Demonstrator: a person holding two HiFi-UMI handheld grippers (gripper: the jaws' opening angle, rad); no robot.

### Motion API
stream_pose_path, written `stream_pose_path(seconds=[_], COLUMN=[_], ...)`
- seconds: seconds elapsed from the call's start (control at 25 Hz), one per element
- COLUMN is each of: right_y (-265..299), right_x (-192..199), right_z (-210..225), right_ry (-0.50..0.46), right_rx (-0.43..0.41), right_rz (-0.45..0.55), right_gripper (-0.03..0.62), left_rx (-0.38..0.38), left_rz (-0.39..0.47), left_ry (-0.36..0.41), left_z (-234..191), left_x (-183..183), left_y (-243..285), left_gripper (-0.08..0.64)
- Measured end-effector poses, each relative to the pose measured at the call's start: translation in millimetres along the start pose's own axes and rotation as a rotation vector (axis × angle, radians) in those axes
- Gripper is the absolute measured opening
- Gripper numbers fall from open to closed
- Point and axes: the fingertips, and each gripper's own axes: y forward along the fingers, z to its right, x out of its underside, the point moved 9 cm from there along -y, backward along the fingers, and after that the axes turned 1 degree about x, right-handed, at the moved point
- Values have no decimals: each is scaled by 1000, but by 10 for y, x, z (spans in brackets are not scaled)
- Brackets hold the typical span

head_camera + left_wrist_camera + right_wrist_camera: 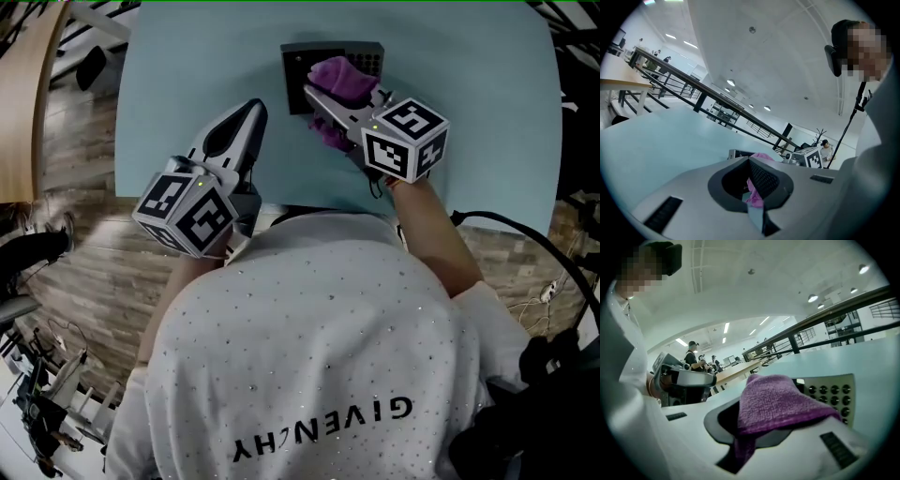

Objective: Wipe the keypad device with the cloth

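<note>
Since the keypad device point(364, 60) lies flat near the far edge of the table point(187, 66), we find the cloth point(336, 75) held over the middle of it, with a strip of buttons showing at its right. We cannot tell whether cloth and buttons are actually touching.

The right gripper point(324, 101) has its jaws clamped on the cloth, with a fold bunched over the top of them and a tail hanging down beneath. We judge that this grip keeps a soft pad between the hard jaws and the buttons during rubbing.

The left gripper point(251, 112) sits just left of the device and apart from it, its jaws together with nothing between them. We take it to be idle, yet near enough to steady the device if it slides.

Nothing pins the device, so a firm push away from us could shove it toward the close far edge. Bare table opens to the left, to the right and toward us, which gives room for sideways strokes.
</note>
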Motion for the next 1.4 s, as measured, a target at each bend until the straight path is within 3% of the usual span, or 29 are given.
stream_pose_path(seconds=[0.28,0.48,1.04,1.4], right_y=[421,662,330,-282], right_x=[39,181,186,238], right_z=[-286,-430,-98,338], right_ry=[-58,-10,62,164], right_rx=[-129,-176,-44,38], right_rz=[-97,-167,-101,22], right_gripper=[40,40,40,40], left_rx=[-54,-66,-5,40], left_rz=[34,24,-7,-47], left_ry=[-17,-19,-6,16], left_z=[-109,-193,-109,45], left_x=[-33,-19,-2,26], left_y=[-184,-256,-86,103], left_gripper=[0,0,0,0])
